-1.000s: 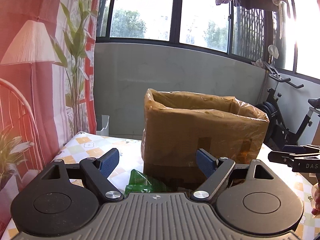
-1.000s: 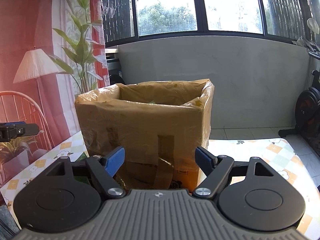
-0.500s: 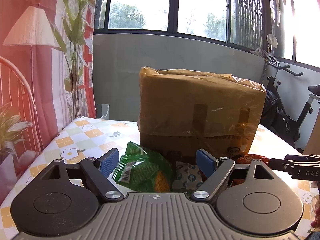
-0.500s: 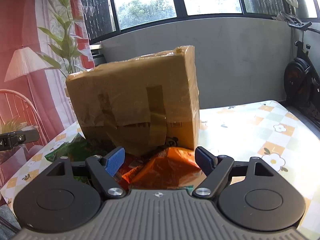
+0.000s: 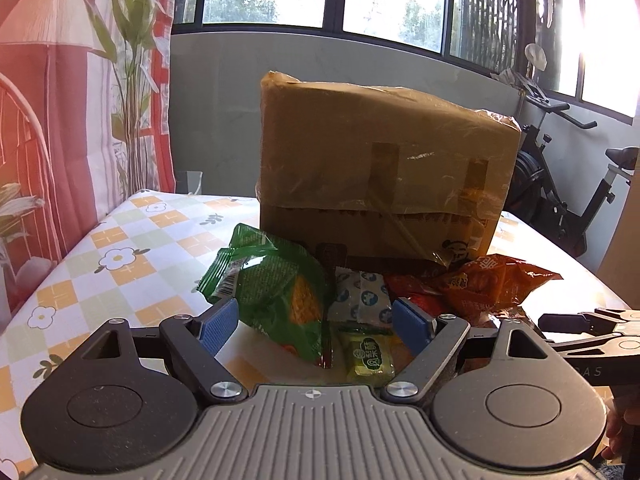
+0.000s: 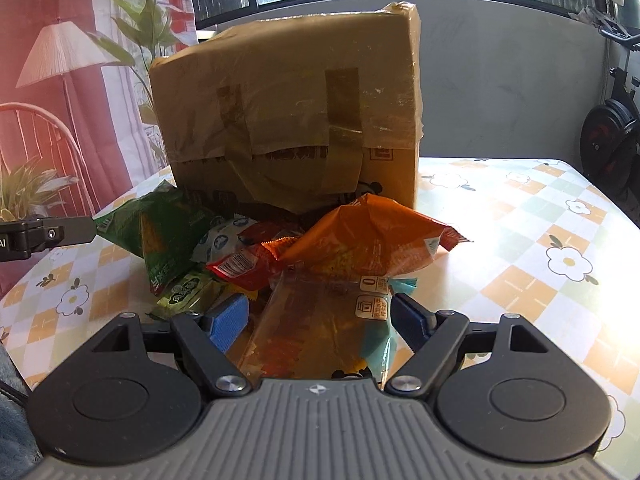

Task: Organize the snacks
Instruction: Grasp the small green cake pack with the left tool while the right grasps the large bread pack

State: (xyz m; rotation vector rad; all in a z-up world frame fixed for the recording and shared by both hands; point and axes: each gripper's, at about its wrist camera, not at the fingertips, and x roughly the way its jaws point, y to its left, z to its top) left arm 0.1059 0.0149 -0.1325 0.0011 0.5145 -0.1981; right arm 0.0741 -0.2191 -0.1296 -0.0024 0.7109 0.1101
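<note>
A taped cardboard box (image 5: 384, 176) stands on the table, also in the right wrist view (image 6: 288, 120). A pile of snacks lies in front of it: a green bag (image 5: 276, 292) (image 6: 164, 232), an orange bag (image 5: 488, 284) (image 6: 368, 240), a red packet (image 6: 244, 264), a white-and-blue packet (image 5: 360, 296), a small yellow-green packet (image 5: 370, 356) (image 6: 184, 292). My left gripper (image 5: 316, 326) is open, its pads either side of the green bag's near end. My right gripper (image 6: 320, 320) is open around a clear amber packet (image 6: 320, 328).
The table has a checked floral cloth (image 6: 520, 240). A red curtain with a lamp print (image 5: 60, 100) hangs left. An exercise bike (image 5: 560, 184) stands right, beyond the table. The other gripper shows at each view's edge (image 5: 592, 328) (image 6: 40, 234).
Both grippers have come down from box-top height to table level, close to the snack pile. The box's open top is out of sight. Both stay open.
</note>
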